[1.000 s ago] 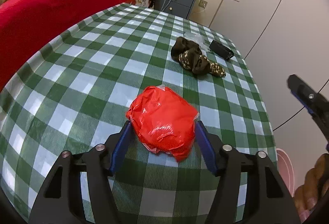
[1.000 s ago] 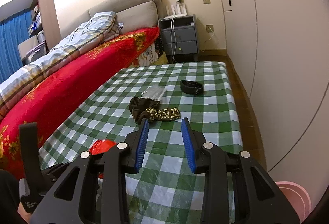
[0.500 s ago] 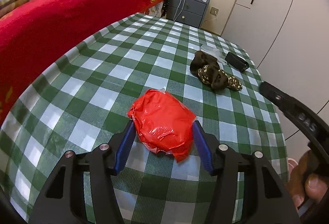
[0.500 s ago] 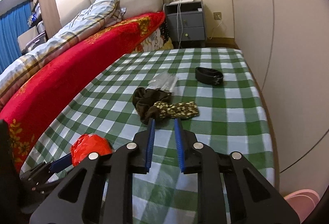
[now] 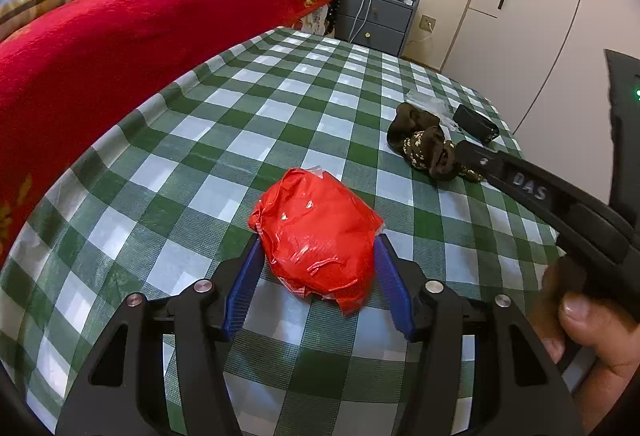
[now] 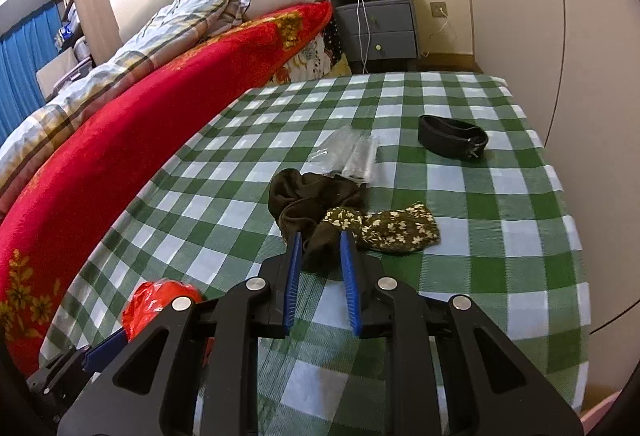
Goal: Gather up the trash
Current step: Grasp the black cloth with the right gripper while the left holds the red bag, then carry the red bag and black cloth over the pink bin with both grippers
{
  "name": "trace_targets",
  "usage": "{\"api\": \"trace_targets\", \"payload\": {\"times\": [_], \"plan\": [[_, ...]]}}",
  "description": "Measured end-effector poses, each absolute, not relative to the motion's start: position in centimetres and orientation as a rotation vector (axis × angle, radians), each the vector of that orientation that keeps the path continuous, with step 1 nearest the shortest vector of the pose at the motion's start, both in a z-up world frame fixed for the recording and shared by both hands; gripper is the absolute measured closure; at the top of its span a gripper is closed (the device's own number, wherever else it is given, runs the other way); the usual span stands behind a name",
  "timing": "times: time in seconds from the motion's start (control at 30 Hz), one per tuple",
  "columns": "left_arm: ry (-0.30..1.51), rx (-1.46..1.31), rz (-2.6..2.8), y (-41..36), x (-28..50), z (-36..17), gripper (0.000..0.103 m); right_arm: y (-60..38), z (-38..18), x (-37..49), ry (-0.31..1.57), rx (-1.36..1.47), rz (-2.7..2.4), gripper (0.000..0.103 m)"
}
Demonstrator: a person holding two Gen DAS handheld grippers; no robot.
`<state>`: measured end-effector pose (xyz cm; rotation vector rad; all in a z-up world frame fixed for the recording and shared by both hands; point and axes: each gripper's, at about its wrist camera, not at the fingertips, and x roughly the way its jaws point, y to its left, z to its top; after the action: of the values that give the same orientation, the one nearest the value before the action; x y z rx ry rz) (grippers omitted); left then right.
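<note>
A crumpled red plastic bag sits between the blue pads of my left gripper, which is shut on it just above the green checked tablecloth. The bag also shows in the right wrist view at lower left. My right gripper is partly closed, its pads on either side of the near end of a dark brown and floral cloth bundle; the pads do not clearly press it. A crumpled clear plastic wrapper lies just beyond the bundle.
A black strap lies toward the table's far right. A bed with a red blanket runs along the table's left side. A grey nightstand stands beyond the table. White wardrobe doors line the right.
My right gripper has moved forward to the cloth bundle and its jaws have narrowed. My left gripper keeps the red bag and has drawn back a little.
</note>
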<state>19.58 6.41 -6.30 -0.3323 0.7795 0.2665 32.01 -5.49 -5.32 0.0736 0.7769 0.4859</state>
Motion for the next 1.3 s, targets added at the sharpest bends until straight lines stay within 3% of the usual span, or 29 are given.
{"api": "trace_targets", "payload": {"times": [0.1, 0.13, 0.17, 1.3], "plan": [[0.780, -0.331, 0.268, 6.5, 19.6, -6.3, 0.048, -5.0, -5.7, 32.3, 0.794, 0.058, 0.496, 0.086], [0.780, -0.331, 0.268, 6.5, 19.6, -6.3, 0.048, -4.9, -5.8, 32.2, 0.793, 0.050, 0.496, 0.100], [0.779, -0.332, 0.267, 6.5, 19.6, -6.3, 0.048, -4.8, -5.7, 32.0, 0.790, 0.044, 0.501, 0.101], [0.662, -0.292, 0.176, 5.9, 11.7, -0.3, 0.048, -12.1, 3.9, 14.3, 0.695, -0.060, 0.484, 0.102]]}}
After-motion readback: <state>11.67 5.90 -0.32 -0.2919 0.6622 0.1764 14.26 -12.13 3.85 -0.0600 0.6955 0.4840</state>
